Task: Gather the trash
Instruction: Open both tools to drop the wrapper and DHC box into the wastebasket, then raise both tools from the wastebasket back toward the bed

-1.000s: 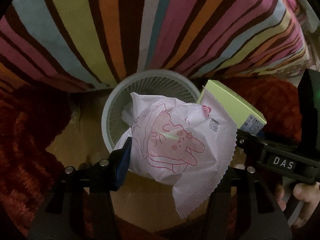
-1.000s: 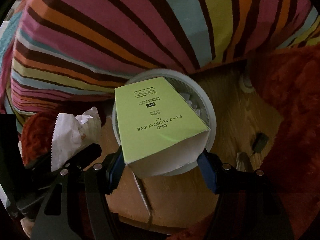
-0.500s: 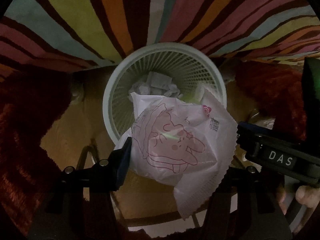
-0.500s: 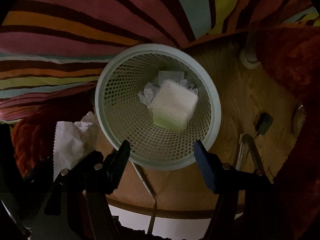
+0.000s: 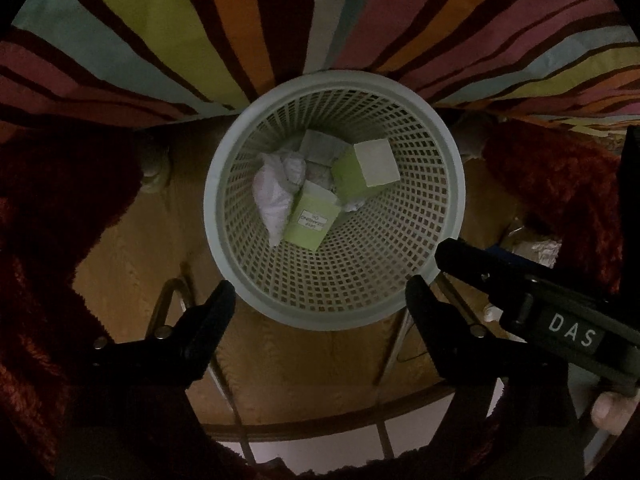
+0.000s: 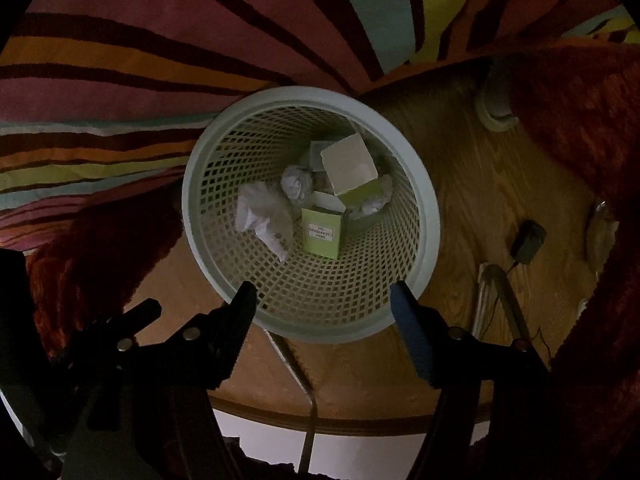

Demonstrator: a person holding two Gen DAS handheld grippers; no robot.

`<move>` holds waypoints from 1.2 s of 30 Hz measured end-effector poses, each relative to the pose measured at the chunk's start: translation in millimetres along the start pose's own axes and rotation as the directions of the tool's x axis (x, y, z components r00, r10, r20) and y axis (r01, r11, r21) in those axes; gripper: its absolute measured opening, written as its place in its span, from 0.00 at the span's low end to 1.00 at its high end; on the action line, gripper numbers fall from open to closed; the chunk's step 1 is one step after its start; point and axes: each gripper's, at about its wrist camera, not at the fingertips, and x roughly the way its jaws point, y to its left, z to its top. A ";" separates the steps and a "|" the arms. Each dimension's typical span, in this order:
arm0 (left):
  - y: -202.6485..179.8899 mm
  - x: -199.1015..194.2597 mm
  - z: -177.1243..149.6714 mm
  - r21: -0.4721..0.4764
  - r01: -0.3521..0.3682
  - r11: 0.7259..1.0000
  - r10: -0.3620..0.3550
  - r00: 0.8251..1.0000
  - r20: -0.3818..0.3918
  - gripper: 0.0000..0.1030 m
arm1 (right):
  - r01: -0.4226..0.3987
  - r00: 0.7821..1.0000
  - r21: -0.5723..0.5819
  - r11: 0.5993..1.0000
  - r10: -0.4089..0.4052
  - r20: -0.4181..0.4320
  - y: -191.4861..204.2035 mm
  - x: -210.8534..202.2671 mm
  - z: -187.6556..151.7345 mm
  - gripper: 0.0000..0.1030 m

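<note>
i see a wooden floor (image 5: 132, 248), dim, with a striped cover (image 5: 160, 40) hanging behind and red plush fabric (image 6: 580, 128) at the sides. on it stands the mesh wastebasket (image 5: 456, 184), holding two green boxes (image 5: 312, 220), a white wrapper (image 5: 272, 196) and crumpled paper. left gripper (image 5: 320, 300) and right gripper (image 6: 322, 300) hover above, jaws opening, nothing between them

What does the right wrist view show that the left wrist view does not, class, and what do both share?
Only the right wrist view: a small dark adapter on the wooden floor.
Only the left wrist view: the right gripper's body labelled DAS.
Both: the mesh basket holding green boxes and a crumpled wrapper, the striped fabric, and empty jaws opening.
</note>
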 end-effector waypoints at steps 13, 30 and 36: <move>2.0 -16.7 -3.7 -0.010 0.028 1.000 -0.027 0.998 0.064 0.82 | -0.008 0.999 0.006 1.000 0.008 0.046 -2.0 -8.6 -3.9 0.90; 15.8 -152.2 -34.5 0.007 0.137 0.991 -0.120 0.841 0.527 0.82 | 0.098 0.741 -0.174 0.980 0.044 0.670 27.0 -168.6 -38.7 0.90; 20.4 -194.4 -18.5 -0.027 0.213 0.977 -0.156 0.792 0.591 0.82 | 0.164 0.596 -0.207 0.964 0.070 0.800 37.7 -217.1 -29.2 0.90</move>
